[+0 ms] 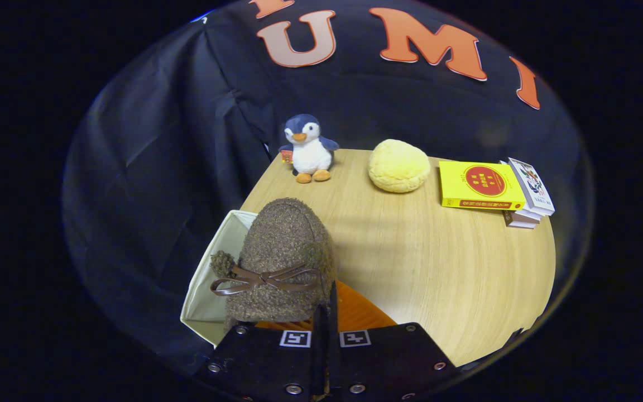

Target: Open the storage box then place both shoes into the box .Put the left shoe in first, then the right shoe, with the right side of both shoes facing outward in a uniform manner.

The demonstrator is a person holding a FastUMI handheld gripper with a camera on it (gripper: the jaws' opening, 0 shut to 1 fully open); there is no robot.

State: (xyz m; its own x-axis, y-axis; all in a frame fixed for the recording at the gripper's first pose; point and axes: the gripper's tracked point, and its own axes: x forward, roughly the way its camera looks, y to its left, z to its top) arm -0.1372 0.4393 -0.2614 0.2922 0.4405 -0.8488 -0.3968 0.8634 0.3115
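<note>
The gripper (324,326) has its two black fingers drawn close together, pinching the back edge of a brown fuzzy shoe (282,259). The shoe hangs toe-forward just ahead of the fingers, its leather bow (263,278) and a small pompom showing on top. It sits above the open storage box (207,290), a pale fabric box whose inner wall shows to the left of and beneath the shoe, right at the near-left corner of the wooden table (438,268). I cannot tell whether the shoe touches the box floor or is held clear of it. An orange surface (358,312) shows just to the right of the fingers, under the shoe's heel; what it belongs to is unclear.

Well beyond the fingers, at the far edge of the table, a plush penguin (307,148) stands upright. To its right lies a round yellow cushion (398,166), and further right a yellow book (480,185) rests on a small stack of books (531,198).
</note>
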